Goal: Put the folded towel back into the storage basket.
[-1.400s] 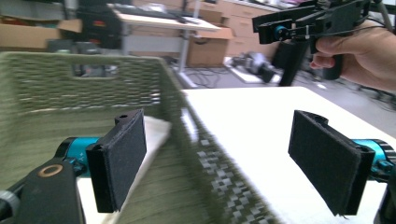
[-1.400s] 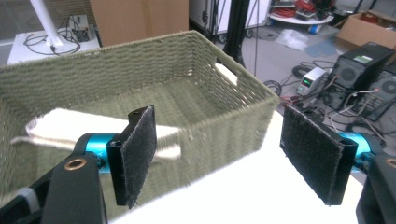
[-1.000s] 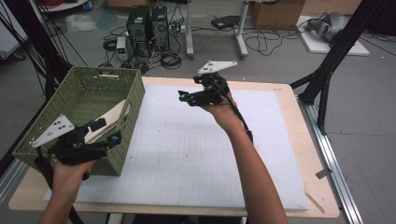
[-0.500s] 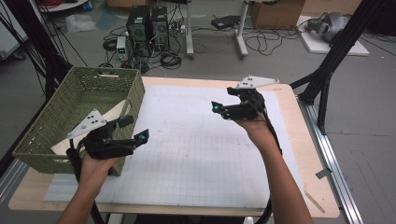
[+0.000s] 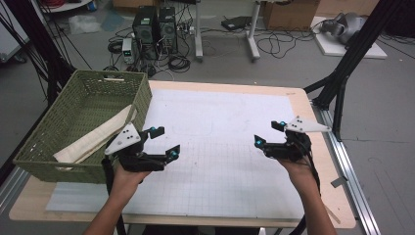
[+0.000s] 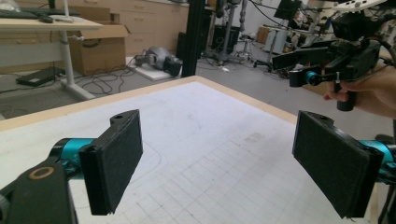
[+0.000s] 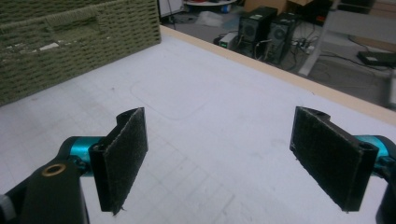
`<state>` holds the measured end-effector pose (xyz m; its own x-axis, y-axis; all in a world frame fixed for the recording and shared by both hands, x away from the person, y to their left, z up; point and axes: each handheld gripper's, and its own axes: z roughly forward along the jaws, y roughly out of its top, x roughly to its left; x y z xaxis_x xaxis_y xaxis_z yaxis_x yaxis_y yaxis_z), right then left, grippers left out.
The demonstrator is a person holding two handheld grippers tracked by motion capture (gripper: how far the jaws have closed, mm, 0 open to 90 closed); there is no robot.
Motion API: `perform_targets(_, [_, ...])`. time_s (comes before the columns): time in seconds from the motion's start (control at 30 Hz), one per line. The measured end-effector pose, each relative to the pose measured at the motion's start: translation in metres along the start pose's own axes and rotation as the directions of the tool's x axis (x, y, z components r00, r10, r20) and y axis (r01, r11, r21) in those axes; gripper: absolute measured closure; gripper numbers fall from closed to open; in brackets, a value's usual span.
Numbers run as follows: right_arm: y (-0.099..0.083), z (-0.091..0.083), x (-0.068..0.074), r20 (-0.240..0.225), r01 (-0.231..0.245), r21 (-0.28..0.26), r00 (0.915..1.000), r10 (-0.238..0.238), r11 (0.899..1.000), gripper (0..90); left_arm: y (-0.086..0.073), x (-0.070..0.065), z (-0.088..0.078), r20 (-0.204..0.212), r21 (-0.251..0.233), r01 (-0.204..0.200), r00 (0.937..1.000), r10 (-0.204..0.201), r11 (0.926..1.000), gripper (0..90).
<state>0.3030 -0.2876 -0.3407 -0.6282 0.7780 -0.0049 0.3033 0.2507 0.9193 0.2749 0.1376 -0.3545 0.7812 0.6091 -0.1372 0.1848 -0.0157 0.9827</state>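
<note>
The left gripper hangs just above the white mat on the table, close beside the green woven basket. Its fingers are spread wide and hold nothing. The right gripper hangs over the other side of the mat, well apart from the left one. Its fingers are spread wide too, and they are empty.

A folded cream cloth lies inside the basket. It leans against the basket wall that is nearest the left gripper, and one end pokes up at the rim. The mat between the two grippers is bare.

It looks like the cloth is now put away in the basket, and both hands are out in the open over the mat. So the putting-in step seems done, and this is a resting moment.

If more work comes, the next move would be for the left gripper to go back to the basket, since it is the close one. It would need to go up and over the rim, with its fingers open, and come down on the cloth's high end. The basket wall is tall, so the gripper should lift first and not bump the side.

In the right gripper view the basket sits far off at the top left.
</note>
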Motion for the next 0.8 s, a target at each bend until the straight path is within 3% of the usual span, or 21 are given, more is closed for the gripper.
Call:
perform_targets(0.17, [-0.026,-0.02,0.008,0.056,0.003,-0.007,0.9984,-0.002,1.0,17.6,-0.013,-0.004,0.008,0.021,0.015,-0.02,0.9996,0.02,0.9997,16.8])
perform_targets(0.3, [-0.047,-0.033,0.012,0.098,-0.004,-0.014,0.9952,0.005,1.0,17.1,-0.026,-0.005,0.013,0.047,-0.016,-0.041,0.998,0.041,0.999,16.5])
perform_targets(0.4, [-0.062,-0.045,0.017,0.124,-0.029,-0.044,0.9917,0.034,0.999,17.1,-0.034,-0.004,0.016,0.048,0.013,-0.046,0.9978,0.045,0.9989,16.5])
perform_targets(0.8, [-0.087,-0.05,0.022,0.166,-0.025,-0.028,0.9857,0.029,0.999,17.1,-0.052,-0.003,0.015,0.02,0.021,-0.057,0.9982,0.057,0.9981,17.6])
